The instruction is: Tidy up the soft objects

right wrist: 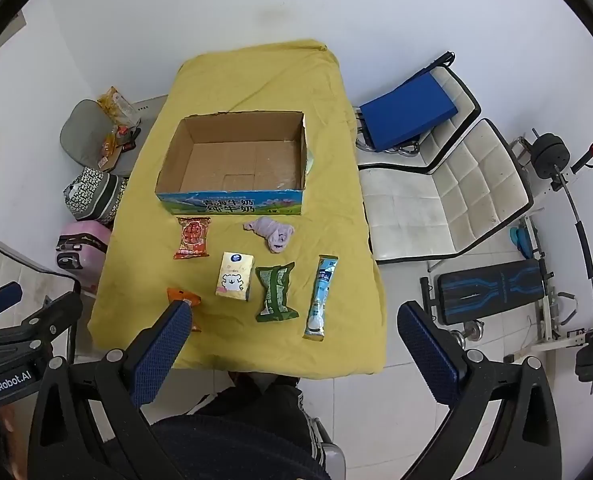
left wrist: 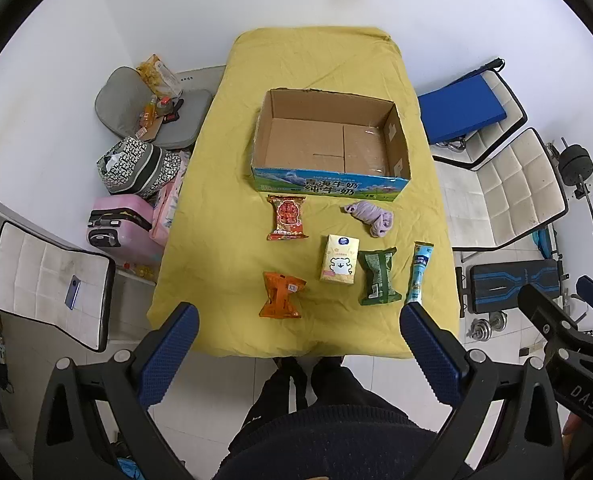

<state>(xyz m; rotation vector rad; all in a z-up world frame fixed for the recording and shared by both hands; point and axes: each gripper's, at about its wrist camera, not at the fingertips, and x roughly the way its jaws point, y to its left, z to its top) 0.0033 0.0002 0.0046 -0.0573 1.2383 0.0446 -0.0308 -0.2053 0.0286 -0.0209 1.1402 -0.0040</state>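
Both grippers are up high, looking down on the yellow-covered table (left wrist: 216, 184). Left gripper (left wrist: 298, 320): jaws wide apart, nothing between them, blue pads at lower left and lower right of the left wrist frame. Right gripper (right wrist: 295, 322): same, jaws spread wide, holding nothing. Neither touches any item.

We see the cardboard box (left wrist: 330, 142) in the upper middle of the left wrist frame, open top, nothing inside, blue printed front wall facing us. In the right wrist view the same box (right wrist: 232, 160) sits left of centre.

Items lie on the cloth below the box, all apart from one another:
- red snack pack (left wrist: 287, 217), just below the box's left front corner
- lilac rolled cloth (left wrist: 370, 217), below the box's right front corner
- pale yellow bear-print tissue pack (left wrist: 339, 260), centre
- dark green pouch (left wrist: 377, 277), just beside the tissue pack on its right
- light blue tube sachet (left wrist: 419, 273), rightmost, near the cloth edge
- orange snack pack (left wrist: 282, 295), lowest on the left; in the right wrist view it is partly hidden behind the left pad of the right gripper.

Off the table: white chair (left wrist: 512, 184) on the right of the frame, pink suitcase (left wrist: 116, 222) on the left.
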